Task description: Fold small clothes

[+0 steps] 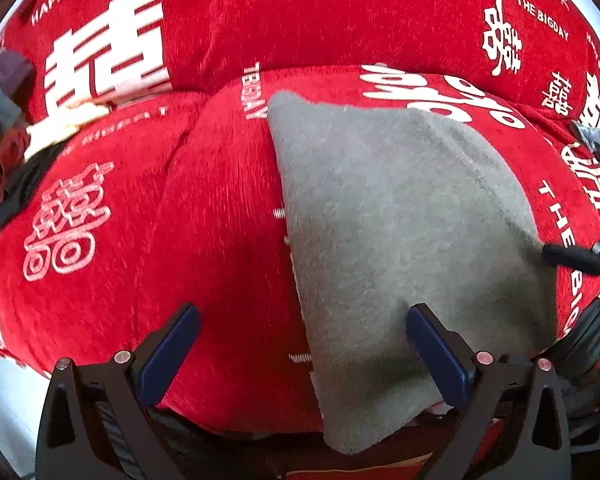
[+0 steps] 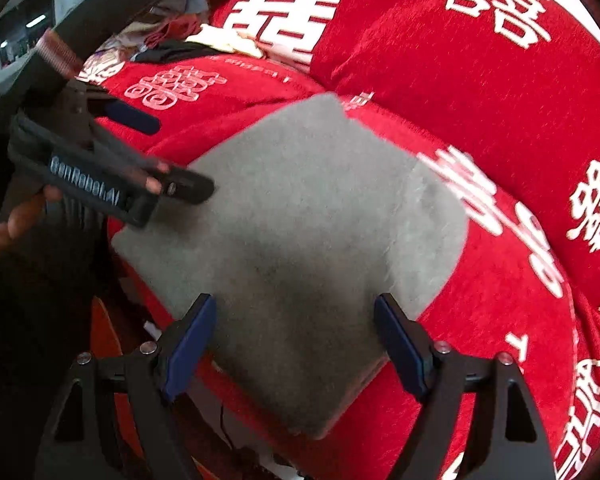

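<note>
Up close, the left wrist view shows the left gripper (image 1: pixel 302 354) spread wide, grasping nothing, over the grey folded garment (image 1: pixel 400 248) at the red cover's (image 1: pixel 204 240) near edge. Seen from the right wrist, the right gripper (image 2: pixel 296 344) likewise gapes empty above it.

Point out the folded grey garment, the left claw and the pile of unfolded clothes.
Folded grey garment (image 2: pixel 300 216): right wrist view, middle of its top face.
Left claw (image 1: pixel 302 352): left wrist view, midway between its open fingertips.
Pile of unfolded clothes (image 2: pixel 188 36): right wrist view, on the heap's middle.
</note>
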